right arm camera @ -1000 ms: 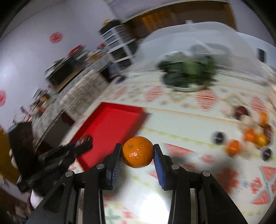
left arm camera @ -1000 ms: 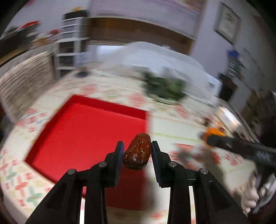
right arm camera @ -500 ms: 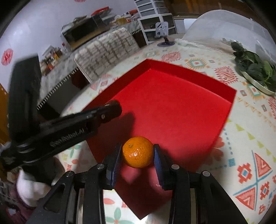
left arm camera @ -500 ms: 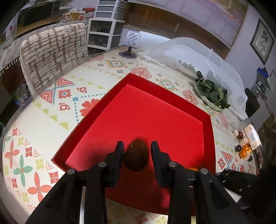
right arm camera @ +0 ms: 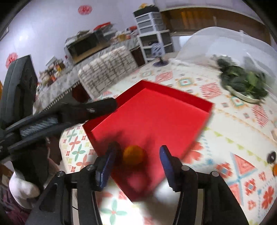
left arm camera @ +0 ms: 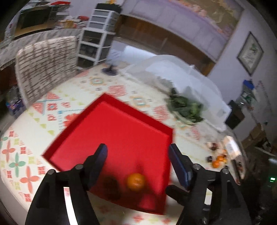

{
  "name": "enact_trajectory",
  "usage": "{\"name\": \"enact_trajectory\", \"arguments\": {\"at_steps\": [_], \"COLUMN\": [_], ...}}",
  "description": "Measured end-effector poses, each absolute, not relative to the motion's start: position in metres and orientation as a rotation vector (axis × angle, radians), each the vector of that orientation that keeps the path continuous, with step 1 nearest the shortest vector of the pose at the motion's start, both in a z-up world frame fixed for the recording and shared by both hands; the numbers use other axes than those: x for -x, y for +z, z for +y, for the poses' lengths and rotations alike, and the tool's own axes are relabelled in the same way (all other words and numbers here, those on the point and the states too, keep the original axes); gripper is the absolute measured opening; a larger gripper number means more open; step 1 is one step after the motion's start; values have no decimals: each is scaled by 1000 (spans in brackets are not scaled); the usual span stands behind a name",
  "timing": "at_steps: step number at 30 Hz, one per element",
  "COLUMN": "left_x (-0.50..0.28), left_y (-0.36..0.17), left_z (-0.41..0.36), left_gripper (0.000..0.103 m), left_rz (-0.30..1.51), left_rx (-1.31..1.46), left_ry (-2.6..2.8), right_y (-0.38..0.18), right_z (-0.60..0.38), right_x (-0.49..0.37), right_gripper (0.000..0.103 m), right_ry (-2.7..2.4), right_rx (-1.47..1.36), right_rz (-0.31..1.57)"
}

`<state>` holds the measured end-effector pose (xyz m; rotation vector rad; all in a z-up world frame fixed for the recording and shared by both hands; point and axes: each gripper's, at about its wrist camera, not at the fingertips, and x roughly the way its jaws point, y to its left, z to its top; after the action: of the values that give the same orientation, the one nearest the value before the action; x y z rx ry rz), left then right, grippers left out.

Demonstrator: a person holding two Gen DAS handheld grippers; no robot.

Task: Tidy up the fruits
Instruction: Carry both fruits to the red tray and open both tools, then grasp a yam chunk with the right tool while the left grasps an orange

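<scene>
No legible text, label, brand or number appears in either view; the red wall decorations [right arm camera: 84,9] and the framed picture [left arm camera: 250,53] are too blurred to read.

One orange [left arm camera: 135,181], one date [left arm camera: 111,186], one tray [left arm camera: 110,110]

The desk [left arm camera: 41,124] wears a cream cloth printed with red, teal and orange geometric and flower motifs. A shallow red tray [left arm camera: 121,124] lies on it near the front edge, turned corner-on to the camera. Beyond the tray's far right corner sits a pale plate of dark leafy greens [left arm camera: 186,108], partly under a translucent white food cover [left arm camera: 181,76] that stands at the back of the desk. A small dark-based stand [left arm camera: 110,70] is at the far edge. Well to the right of the tray, a blurred cluster of small fruits [left arm camera: 217,156], orange and dark, lies on the cloth.
</scene>
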<state>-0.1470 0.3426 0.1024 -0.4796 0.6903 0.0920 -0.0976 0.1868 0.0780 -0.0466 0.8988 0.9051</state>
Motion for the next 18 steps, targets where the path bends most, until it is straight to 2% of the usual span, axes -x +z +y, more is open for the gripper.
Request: {"name": "enact_trajectory", "arguments": {"at_steps": [6,13,18], "left_x": [128,96,70], "left_y": [116,98,81], "left_z": [274,196,152], "left_gripper": [78,78,78], "left_rz": [712,788,837], "left_rx": [417,360,333], "left_ry": [-47,-180,-249], "right_y": [78,70,57], "right_z": [81,-67,-105], "right_x": [78,46,20], "right_gripper": [61,61,61], "right_ry": [740,441,387], "right_rx": [-50,-117,-127], "right_rz": [887,852,853]}}
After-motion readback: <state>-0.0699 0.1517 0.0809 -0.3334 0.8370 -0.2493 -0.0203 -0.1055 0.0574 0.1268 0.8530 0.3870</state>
